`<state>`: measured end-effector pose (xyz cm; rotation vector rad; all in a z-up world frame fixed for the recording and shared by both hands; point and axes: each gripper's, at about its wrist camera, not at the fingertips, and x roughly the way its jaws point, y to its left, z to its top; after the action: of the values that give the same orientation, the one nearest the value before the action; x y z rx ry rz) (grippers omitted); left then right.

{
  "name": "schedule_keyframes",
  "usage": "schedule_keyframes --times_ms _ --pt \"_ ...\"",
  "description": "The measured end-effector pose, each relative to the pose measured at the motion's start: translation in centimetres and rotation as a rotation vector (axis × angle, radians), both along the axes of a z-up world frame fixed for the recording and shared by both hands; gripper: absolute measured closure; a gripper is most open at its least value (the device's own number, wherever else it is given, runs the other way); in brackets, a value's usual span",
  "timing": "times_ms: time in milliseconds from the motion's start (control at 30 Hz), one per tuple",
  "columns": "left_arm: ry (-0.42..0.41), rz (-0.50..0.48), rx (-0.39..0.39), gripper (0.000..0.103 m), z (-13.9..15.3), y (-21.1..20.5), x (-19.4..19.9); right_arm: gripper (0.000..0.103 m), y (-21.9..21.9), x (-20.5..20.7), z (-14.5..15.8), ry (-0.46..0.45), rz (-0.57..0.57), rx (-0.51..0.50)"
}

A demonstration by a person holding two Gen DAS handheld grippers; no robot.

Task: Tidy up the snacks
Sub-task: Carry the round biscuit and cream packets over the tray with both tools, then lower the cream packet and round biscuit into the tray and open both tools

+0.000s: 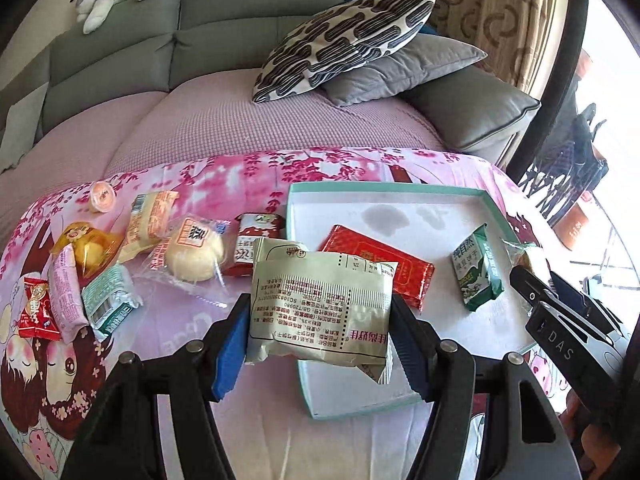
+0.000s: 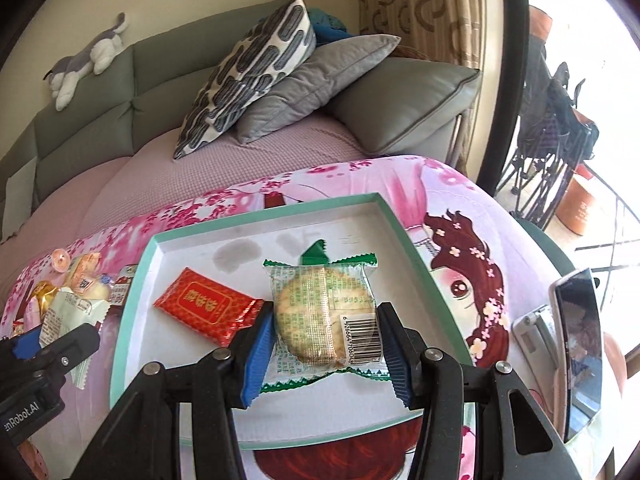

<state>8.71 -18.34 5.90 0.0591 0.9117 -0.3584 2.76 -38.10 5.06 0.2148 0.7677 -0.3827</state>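
My left gripper is shut on a beige snack packet with printed text, held above the near left corner of a white tray with a teal rim. A red packet and a green-and-white packet lie in the tray. In the right wrist view my right gripper is shut on a clear, green-edged packet with a round cracker, above the tray. The red packet lies to its left. The cracker packet mostly hides the green packet.
Several loose snacks lie on the pink floral cloth left of the tray: a wrapped bun, an orange packet, a jelly cup. A phone on a stand is right of the tray. A sofa with pillows runs behind.
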Motion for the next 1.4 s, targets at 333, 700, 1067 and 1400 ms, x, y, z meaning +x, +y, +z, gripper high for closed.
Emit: schedule_keyframes --times_ms 333,700,1067,1400 --pt "-0.036 -0.066 0.024 0.035 -0.5 -4.0 1.1 0.050 -3.3 -0.5 -1.3 0.018 -0.099 0.012" --pt "-0.031 -0.082 0.028 0.035 -3.9 -5.9 3.4 0.050 -3.2 1.0 -4.2 0.103 -0.095 0.017" --pt "-0.015 -0.067 0.046 0.032 -6.9 -5.9 4.6 0.050 -3.2 1.7 -5.4 0.147 -0.096 0.029" --pt "-0.077 -0.077 0.124 0.031 -6.6 -6.6 4.3 0.050 -2.9 1.8 -5.6 0.160 -0.088 0.024"
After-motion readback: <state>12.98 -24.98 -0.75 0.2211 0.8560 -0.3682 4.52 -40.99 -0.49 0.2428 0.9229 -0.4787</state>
